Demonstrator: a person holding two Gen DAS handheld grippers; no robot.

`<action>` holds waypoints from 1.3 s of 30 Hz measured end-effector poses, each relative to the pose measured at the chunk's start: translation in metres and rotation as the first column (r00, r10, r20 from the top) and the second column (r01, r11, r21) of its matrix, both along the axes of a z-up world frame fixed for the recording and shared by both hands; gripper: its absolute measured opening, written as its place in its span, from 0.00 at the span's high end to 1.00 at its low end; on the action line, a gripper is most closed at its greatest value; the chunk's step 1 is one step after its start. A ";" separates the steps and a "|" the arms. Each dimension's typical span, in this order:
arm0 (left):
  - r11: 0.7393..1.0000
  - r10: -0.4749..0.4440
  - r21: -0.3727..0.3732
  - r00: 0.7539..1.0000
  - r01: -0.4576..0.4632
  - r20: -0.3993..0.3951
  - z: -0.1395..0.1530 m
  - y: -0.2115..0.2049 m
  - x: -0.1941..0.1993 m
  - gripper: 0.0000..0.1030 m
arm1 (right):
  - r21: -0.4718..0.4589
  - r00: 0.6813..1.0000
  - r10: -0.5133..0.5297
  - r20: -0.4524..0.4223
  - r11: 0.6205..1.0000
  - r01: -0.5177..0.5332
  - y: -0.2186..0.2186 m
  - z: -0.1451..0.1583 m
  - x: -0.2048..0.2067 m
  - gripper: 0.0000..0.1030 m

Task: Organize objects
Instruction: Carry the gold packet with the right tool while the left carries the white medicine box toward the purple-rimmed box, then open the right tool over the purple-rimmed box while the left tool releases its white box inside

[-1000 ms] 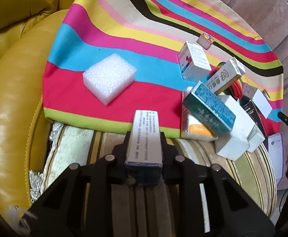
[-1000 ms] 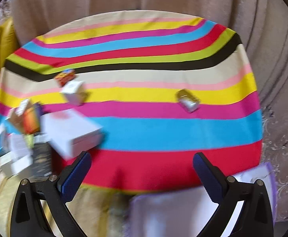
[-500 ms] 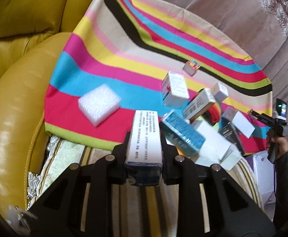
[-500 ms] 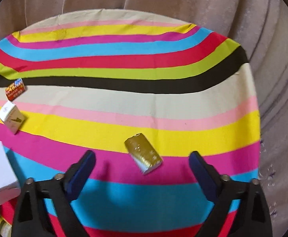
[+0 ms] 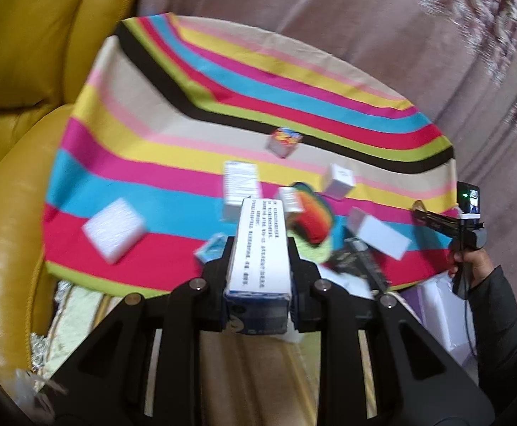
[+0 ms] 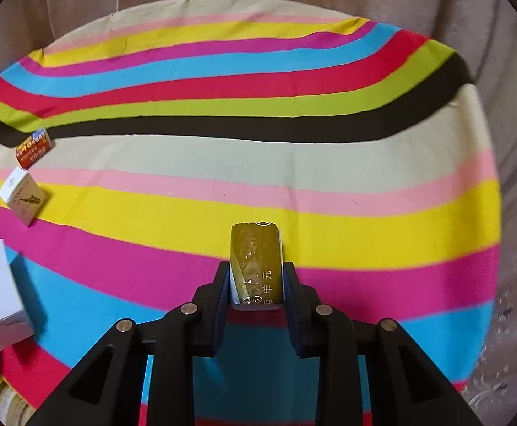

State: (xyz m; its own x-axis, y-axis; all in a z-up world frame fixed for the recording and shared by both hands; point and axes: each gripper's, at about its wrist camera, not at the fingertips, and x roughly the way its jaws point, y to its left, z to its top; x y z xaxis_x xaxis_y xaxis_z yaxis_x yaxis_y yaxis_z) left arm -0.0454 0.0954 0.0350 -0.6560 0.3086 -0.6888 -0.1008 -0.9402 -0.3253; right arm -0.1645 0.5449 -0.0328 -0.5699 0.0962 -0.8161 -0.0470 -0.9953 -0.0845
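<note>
Your right tongs have just closed on the gold packet, isolated on the striped cloth right of the box pile, while your left tongs grip the printed carton, likely bound for grouping.

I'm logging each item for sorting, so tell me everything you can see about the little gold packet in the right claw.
The gold packet is a small, flat, oblong pack in shiny, crinkled golden wrap, with pale printed characters near its lower end and a white edge at the bottom. It points lengthwise away from the camera, over the striped cloth. The right claw has just closed on it, its dark blue pads pressing both long sides.
</note>
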 end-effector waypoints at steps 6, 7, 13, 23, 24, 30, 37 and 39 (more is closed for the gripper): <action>0.989 -0.146 0.005 0.989 0.146 -0.011 0.003 0.051 -0.002 0.72 | -0.017 0.994 -0.107 -0.018 0.994 0.107 -0.005 0.018 0.048 0.71; 0.986 -0.168 0.002 0.986 0.168 -0.012 0.002 0.061 -0.002 0.72 | -0.025 0.991 -0.136 -0.017 0.990 0.136 -0.005 0.022 0.059 0.71; 0.949 -0.311 0.052 0.950 0.311 0.003 0.000 0.123 0.003 0.72 | -0.043 0.975 -0.220 -0.019 0.975 0.219 -0.006 0.037 0.105 0.71; 0.863 -0.501 0.117 0.862 0.491 0.073 -0.013 0.221 0.014 0.72 | -0.044 0.948 -0.319 -0.001 0.947 0.318 -0.008 0.051 0.182 0.71; 0.854 -0.517 0.123 0.852 0.506 0.083 -0.015 0.233 0.016 0.72 | -0.041 0.945 -0.327 0.002 0.944 0.327 -0.008 0.050 0.188 0.71; 0.817 -0.576 0.138 0.806 0.561 0.134 -0.026 0.270 0.020 0.73 | -0.049 0.927 -0.375 0.016 0.925 0.376 0.001 0.042 0.213 0.71; 0.790 -0.613 0.138 0.772 0.598 0.167 -0.038 0.298 0.024 0.72 | -0.066 0.904 -0.424 0.046 0.902 0.427 0.007 0.029 0.232 0.71; 0.786 -0.618 0.143 0.766 0.601 0.175 -0.040 0.300 0.026 0.71 | -0.066 0.901 -0.432 0.046 0.898 0.434 0.009 0.029 0.235 0.71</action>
